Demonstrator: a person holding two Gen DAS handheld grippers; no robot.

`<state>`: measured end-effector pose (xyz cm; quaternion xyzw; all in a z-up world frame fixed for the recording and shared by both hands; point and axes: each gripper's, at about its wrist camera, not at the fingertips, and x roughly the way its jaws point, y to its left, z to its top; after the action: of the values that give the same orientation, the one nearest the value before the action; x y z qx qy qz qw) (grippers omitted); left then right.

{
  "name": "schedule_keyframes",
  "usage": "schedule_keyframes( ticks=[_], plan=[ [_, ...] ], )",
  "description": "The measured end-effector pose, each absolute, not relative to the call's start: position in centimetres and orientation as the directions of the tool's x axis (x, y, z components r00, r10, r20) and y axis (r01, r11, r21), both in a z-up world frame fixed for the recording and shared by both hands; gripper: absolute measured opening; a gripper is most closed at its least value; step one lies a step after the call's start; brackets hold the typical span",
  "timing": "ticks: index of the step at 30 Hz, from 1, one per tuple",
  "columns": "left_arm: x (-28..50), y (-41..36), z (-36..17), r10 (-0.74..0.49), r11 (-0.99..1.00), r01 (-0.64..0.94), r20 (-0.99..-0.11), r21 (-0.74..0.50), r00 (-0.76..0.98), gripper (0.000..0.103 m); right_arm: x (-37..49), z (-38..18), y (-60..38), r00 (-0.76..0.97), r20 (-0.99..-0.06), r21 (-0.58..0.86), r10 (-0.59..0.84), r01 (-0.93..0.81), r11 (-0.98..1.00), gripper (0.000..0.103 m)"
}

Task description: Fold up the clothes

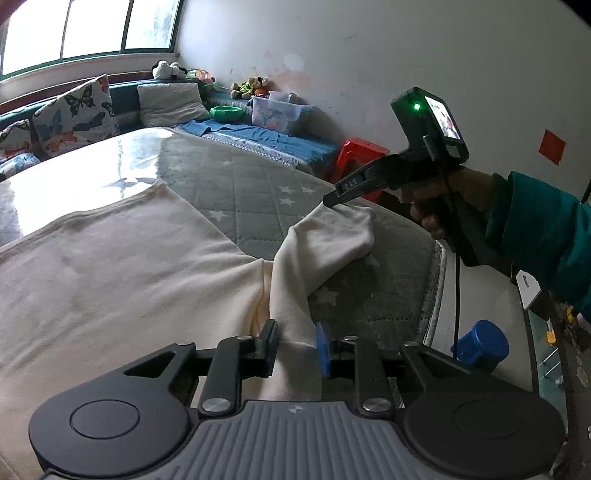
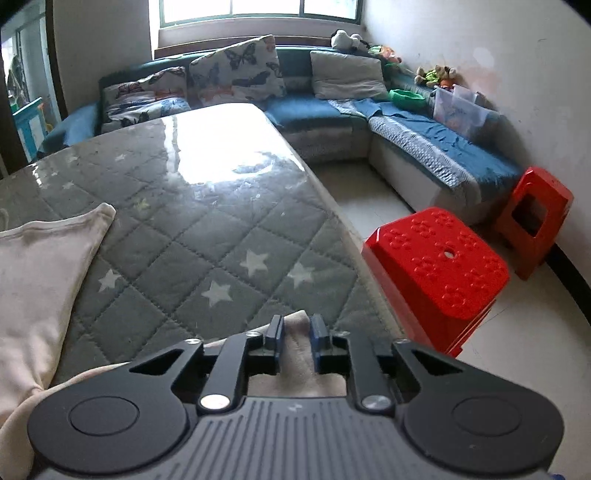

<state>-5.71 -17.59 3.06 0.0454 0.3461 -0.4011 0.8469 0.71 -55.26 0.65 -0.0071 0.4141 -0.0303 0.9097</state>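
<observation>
Cream garment [image 1: 110, 266] lies spread flat on the grey quilted star-pattern surface [image 1: 236, 184], body on the left side, one sleeve [image 1: 325, 236] running off to the right toward the surface edge.

L gripper [image 1: 295, 345]: fingers pinching the sleeve near where it joins the body, cloth bunched up between the pads.

R gripper [image 2: 295, 328], seen from L cam at [image 1: 332, 197]: fingers closed on the sleeve cuff end, cloth poking out between the tips in R wrist view. Cuff lifted slightly off the surface, sleeve sagging between the two grips. R hand [image 1: 432, 210] w/ teal cuff wrapped round the handle.

Bkgd: red stool [image 2: 439, 266] just beside the surface edge, 2nd red stool [image 2: 535, 218] by the wall. Blue sofa [image 2: 317, 110] w/ butterfly cushions [image 2: 240, 70], clear plastic bin [image 2: 461, 109], green bowl [image 2: 406, 98], plush toys [image 2: 436, 75]. Window [image 2: 258, 9] behind, glare on the far half of the surface.
</observation>
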Motion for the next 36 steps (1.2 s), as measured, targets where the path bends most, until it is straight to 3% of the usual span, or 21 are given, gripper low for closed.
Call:
schedule_keyframes(
  ticks=[4,6,11,15,19,22,24,27,32,36],
  plan=[
    [-5.8,-17.9,3.0,-0.651,0.668,0.718,-0.623,-0.195,0.435,0.024,0.8,0.5,-54.5,0.655,-0.752,-0.065,-0.068,0.029,0.997,0.015],
    [-5.8,-18.0,2.9,-0.651,0.664,0.721,-0.625,-0.196,0.43,0.023,0.8,0.6,-54.4,0.657,-0.751,-0.066,-0.062,0.02,0.998,0.005],
    [-6.0,-18.1,2.8,-0.649,0.664,0.724,-0.624,-0.185,0.436,0.013,1.0,2.1,-54.4,0.693,-0.72,-0.041,-0.035,0.008,0.999,0.001],
    [-6.3,-17.7,2.9,-0.657,0.662,0.727,-0.607,-0.182,0.446,0.011,0.8,5.2,-54.1,0.777,-0.629,-0.008,0.0,-0.007,1.0,0.001],
    [-6.8,-17.5,3.0,-0.673,0.643,0.745,-0.594,-0.176,0.44,0.011,-1.3,8.6,-55.1,0.878,-0.476,0.07,0.052,-0.021,0.997,0.0],
    [-7.1,-17.6,2.9,-0.685,0.62,0.765,-0.596,-0.175,0.419,0.011,-3.6,9.5,-57.3,0.913,-0.409,0.095,0.007,0.035,0.995,0.0],
    [-7.5,-17.8,2.7,-0.694,0.598,0.785,-0.597,-0.165,0.403,0.011,-4.3,8.7,-58.7,0.884,-0.464,0.07,-0.062,0.106,0.992,0.0],
    [-8.0,-18.3,2.5,-0.693,0.581,0.8,-0.605,-0.148,0.391,0.011,-4.7,7.0,-59.9,0.831,-0.555,0.103,-0.044,0.122,0.987,0.005],
    [-7.7,-18.4,2.5,-0.689,0.589,0.793,-0.611,-0.157,0.391,0.012,-3.3,5.8,-57.1,0.783,-0.62,0.107,0.051,0.02,0.994,0.005],
    [-7.8,-18.3,2.4,-0.69,0.59,0.791,-0.61,-0.161,0.39,0.012,-0.6,4.8,-52.8,0.746,-0.654,0.106,0.129,-0.078,0.991,0.017]
  ],
)
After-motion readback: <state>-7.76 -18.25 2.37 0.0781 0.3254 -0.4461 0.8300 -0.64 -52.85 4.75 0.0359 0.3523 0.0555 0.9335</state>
